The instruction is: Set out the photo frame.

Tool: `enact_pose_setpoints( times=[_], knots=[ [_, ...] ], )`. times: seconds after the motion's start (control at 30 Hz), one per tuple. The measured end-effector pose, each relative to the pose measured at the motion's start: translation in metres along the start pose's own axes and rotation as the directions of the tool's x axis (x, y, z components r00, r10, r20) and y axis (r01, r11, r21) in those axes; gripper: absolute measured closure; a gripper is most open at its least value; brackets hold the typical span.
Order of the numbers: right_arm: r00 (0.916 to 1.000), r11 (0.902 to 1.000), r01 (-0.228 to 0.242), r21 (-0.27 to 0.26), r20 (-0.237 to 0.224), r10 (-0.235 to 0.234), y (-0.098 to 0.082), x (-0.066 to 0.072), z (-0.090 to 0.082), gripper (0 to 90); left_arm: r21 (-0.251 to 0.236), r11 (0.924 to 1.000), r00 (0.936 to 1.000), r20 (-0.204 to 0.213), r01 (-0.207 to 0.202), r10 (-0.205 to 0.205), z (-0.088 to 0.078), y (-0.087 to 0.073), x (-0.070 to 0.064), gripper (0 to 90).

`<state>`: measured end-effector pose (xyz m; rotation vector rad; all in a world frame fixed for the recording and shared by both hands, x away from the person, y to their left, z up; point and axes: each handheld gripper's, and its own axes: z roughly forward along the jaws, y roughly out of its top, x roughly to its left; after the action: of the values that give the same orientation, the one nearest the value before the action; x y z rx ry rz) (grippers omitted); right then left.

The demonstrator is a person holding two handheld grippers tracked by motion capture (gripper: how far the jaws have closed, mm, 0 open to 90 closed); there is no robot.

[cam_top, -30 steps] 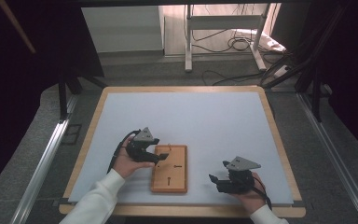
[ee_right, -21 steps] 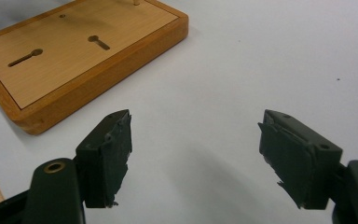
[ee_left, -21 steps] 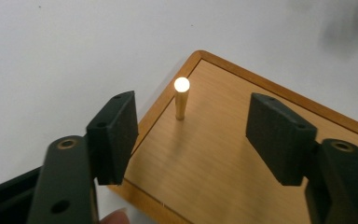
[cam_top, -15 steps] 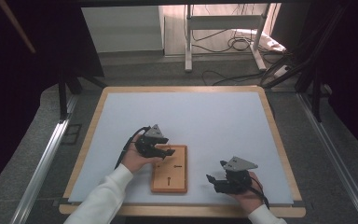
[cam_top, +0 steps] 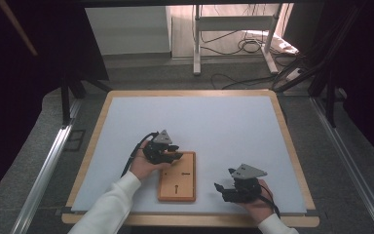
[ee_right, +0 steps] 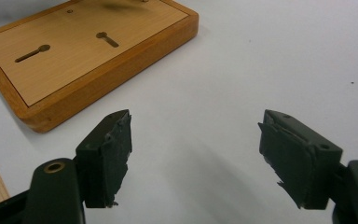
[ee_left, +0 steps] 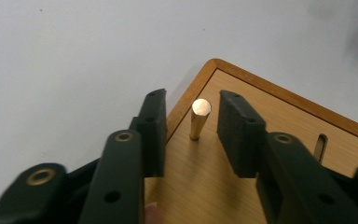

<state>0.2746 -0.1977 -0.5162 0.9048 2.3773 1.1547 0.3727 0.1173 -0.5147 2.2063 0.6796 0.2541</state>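
Observation:
A wooden board [cam_top: 177,182] with two keyhole slots lies on the white table top. A small brass peg [ee_left: 198,118] stands upright near the board's [ee_left: 270,121] far left corner. My left gripper [cam_top: 171,152] hovers at that corner, and in the left gripper view its open jaws stand on either side of the peg [ee_left: 189,123] without touching it. My right gripper [cam_top: 222,188] rests open on the table to the right of the board [ee_right: 84,42], with nothing between its fingers [ee_right: 196,154].
The white table top [cam_top: 209,122] has a wooden rim [cam_top: 292,141]. Beyond the far edge stand a metal frame [cam_top: 231,34] and loose cables [cam_top: 253,46] on the floor. Rails [cam_top: 44,165] run along both sides of the table.
My left gripper has moved forward and right along the board's left edge to its far left corner. The right gripper has shifted slightly left.

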Motion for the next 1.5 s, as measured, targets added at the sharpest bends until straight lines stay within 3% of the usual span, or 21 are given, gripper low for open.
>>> enact_pose_setpoints(
  times=[0.17, 0.43, 0.5, 0.73, 0.9, 1.07, 1.5],
  knots=[
    [1.0, 1.0, 0.009, -0.002, -0.003, -0.009, 0.001, 0.003, 0.001, 25.4, -0.003, 1.0, 1.0, -0.002, -0.008, 0.008, 0.002, 0.0, 0.0, 73.5],
    [0.9975, 0.9975, 0.071, 0.001, 0.001, -0.071, 0.006, 0.01, 0.001, 24.2, -0.012, 0.9999, 1.0, 0.001, -0.005, 0.005, 0.004, 0.0, -0.002, 83.3],
    [0.9965, 0.9965, 0.083, 0.002, 0.004, -0.083, 0.006, 0.012, 0.001, 24.1, -0.001, 0.9998, 0.9998, -0.001, -0.02, 0.02, 0.004, 0.001, -0.001, 83.5],
    [0.9939, 0.9939, 0.11, -0.001, 0.008, -0.11, 0.009, 0.016, 0.001, 23.9, 0.004, 0.9996, 0.999, 0.034, 0.029, -0.029, 0.003, 0.002, 0.002, 84.2],
    [0.9779, 0.9787, 0.205, -0.014, 0.047, -0.204, 0.016, 0.028, -0.003, 23.4, 0.041, 0.9975, 0.9961, 0.063, 0.058, -0.061, 0.003, 0.006, 0.006, 84.3],
    [0.9636, 0.9636, 0.267, -0.008, 0.017, -0.267, 0.02, 0.046, 0.0, 22.3, 0.057, 0.9958, 0.9942, 0.076, 0.071, -0.075, 0.003, 0.008, 0.008, 84.2],
    [0.9364, 0.9366, 0.35, 0.018, -0.037, -0.349, 0.029, 0.076, 0.015, 17.5, 0.081, 0.9904, 0.9831, 0.136, 0.111, -0.122, 0.005, 0.01, 0.019, 83.8]
  ],
)
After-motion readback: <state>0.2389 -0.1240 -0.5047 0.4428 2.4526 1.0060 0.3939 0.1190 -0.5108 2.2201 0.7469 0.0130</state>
